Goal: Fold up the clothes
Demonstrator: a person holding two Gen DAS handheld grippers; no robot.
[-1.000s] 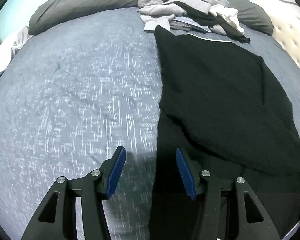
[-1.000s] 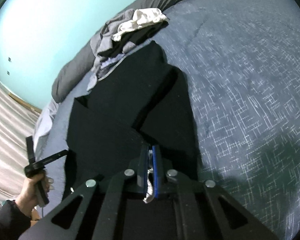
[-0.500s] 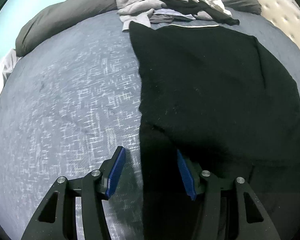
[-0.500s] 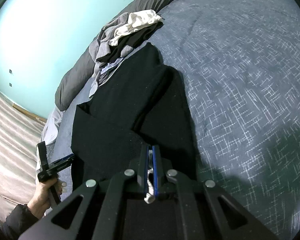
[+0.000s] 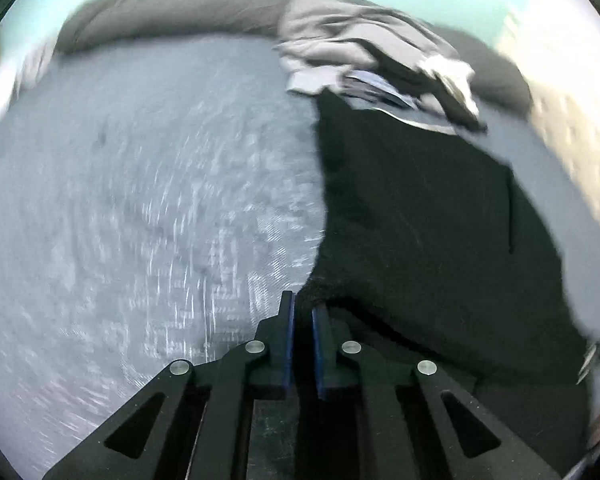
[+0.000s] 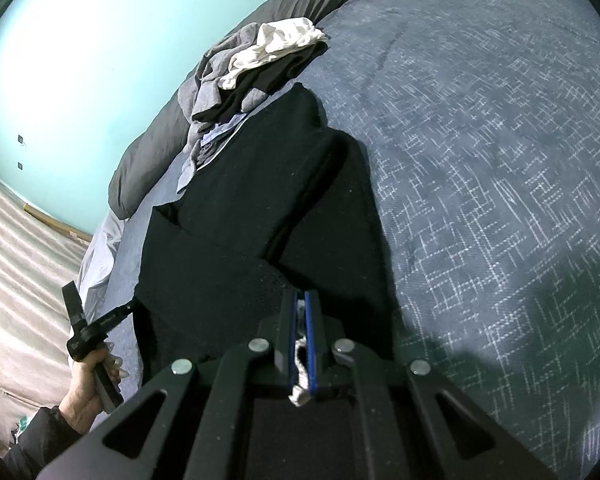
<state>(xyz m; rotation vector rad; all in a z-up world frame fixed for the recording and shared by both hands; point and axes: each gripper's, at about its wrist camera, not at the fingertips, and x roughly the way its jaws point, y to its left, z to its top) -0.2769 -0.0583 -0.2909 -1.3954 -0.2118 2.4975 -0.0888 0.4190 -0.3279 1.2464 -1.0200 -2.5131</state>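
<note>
Black garment (image 5: 420, 220) flat on blue bed cover (image 5: 140, 200), long axis running from jaws toward clothes pile (image 5: 372, 68). Left gripper (image 5: 302, 312) jaws just closed, pinching near left edge. Right gripper (image 6: 300, 304) pressed shut on near hem, white tag showing.

A black garment (image 6: 260, 216) lies spread along the blue bedspread (image 6: 500, 160), one part folded over itself with a diagonal crease. Its near edges are lifted off the bed at two corners. Beyond its far end sits a rumpled pile of clothes (image 6: 256, 68): grey, white and black pieces, unfolded.
</note>
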